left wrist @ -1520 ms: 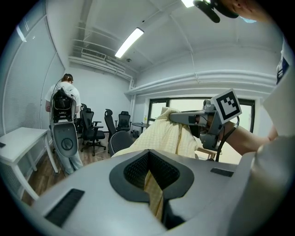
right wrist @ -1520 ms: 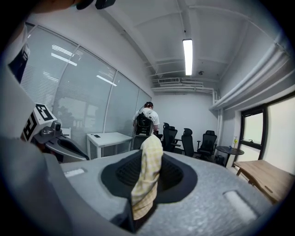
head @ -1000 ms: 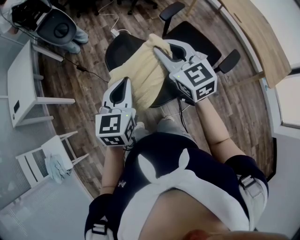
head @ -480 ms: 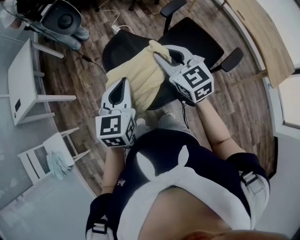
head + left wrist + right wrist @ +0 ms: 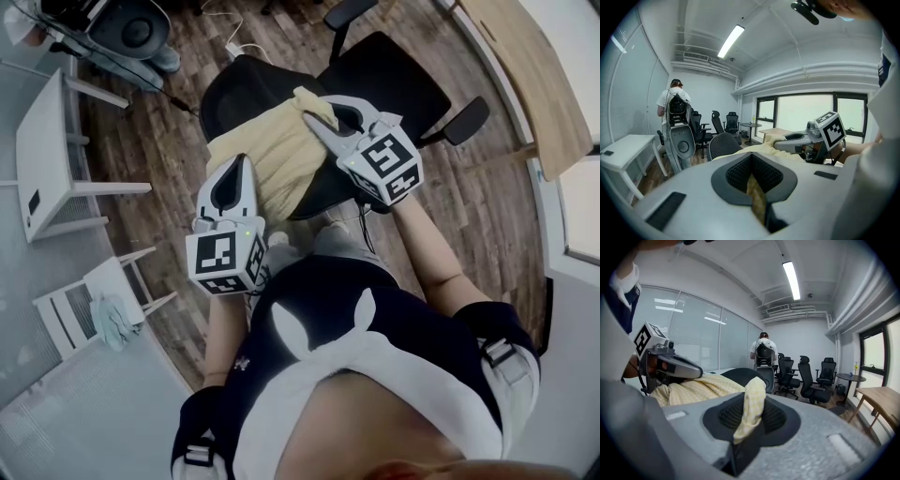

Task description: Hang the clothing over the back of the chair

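the yellow clothing (image 5: 269, 155) is held stretched, an edge pinched in the closed fingers of the left gripper (image 5: 245, 164) and of the right gripper (image 5: 310, 120), its long axis laid over the chair back (image 5: 234, 86), nearer the right.

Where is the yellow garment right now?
Centre of the head view, the pale yellow garment is held between the left gripper and right gripper, over the back of the black mesh chair.

Bare wooden plank floor (image 5: 159, 141) lies open left of the black mesh office chair (image 5: 394, 80). Farther left, a white table (image 5: 42, 150) and a white slatted chair (image 5: 61, 328) hem it in. A pale wooden desk (image 5: 534, 84) blocks the far right.
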Motion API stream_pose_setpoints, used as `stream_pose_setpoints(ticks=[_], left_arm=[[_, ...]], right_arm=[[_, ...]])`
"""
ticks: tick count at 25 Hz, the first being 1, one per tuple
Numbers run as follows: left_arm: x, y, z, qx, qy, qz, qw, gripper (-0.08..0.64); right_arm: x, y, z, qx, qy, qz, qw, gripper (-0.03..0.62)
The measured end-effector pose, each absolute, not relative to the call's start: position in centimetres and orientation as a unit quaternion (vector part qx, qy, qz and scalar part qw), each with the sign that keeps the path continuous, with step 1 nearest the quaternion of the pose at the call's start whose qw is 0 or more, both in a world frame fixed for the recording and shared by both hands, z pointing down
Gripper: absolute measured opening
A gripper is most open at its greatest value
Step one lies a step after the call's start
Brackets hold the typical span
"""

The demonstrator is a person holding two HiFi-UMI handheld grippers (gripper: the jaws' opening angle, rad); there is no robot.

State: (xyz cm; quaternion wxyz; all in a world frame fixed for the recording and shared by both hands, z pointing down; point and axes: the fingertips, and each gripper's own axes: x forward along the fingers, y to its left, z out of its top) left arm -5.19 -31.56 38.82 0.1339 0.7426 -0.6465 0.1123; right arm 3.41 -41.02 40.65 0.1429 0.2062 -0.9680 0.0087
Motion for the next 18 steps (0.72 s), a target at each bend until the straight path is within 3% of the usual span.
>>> stream_pose_setpoints(ticks=[18], left_arm=[[-5.6,-31.4,39.0,0.734,-0.655,0.099,0.147,0.006]], right_arm=[[3.6,-40.4,41.5,0.17,-0.981,0.031,0.09,0.079]])
